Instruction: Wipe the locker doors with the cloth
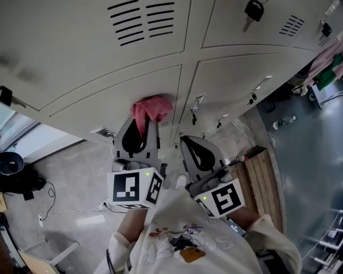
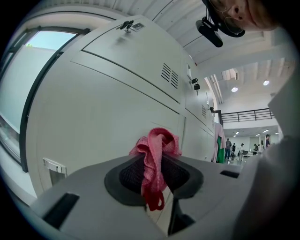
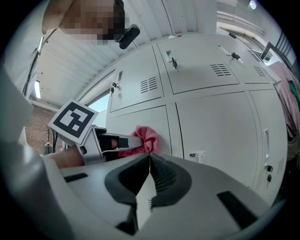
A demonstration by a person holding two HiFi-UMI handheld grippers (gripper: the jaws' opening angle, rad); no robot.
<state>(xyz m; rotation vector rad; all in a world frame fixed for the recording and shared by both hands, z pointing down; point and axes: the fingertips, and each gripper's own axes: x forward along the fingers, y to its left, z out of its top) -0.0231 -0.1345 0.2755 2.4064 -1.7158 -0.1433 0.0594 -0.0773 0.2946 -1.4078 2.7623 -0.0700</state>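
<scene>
A pink cloth (image 1: 151,111) is pinched in my left gripper (image 1: 143,124), which is shut on it and presses it against a pale grey locker door (image 1: 107,101). In the left gripper view the cloth (image 2: 156,157) bunches above the jaws and a strip hangs down between them, the locker door (image 2: 103,112) right behind it. My right gripper (image 1: 187,140) is held just right of the left one, jaws shut with nothing between them, short of the lockers. From the right gripper view I see the cloth (image 3: 145,139) against the door, with the left gripper's marker cube (image 3: 75,122) behind it.
More locker doors (image 1: 230,80) with latches (image 1: 197,104) and vents (image 1: 140,21) run to the right; a padlock (image 1: 253,10) hangs above. A wooden bench (image 1: 262,176) stands lower right. Cables (image 1: 59,211) lie on the floor at the left. Clothing (image 1: 327,69) hangs far right.
</scene>
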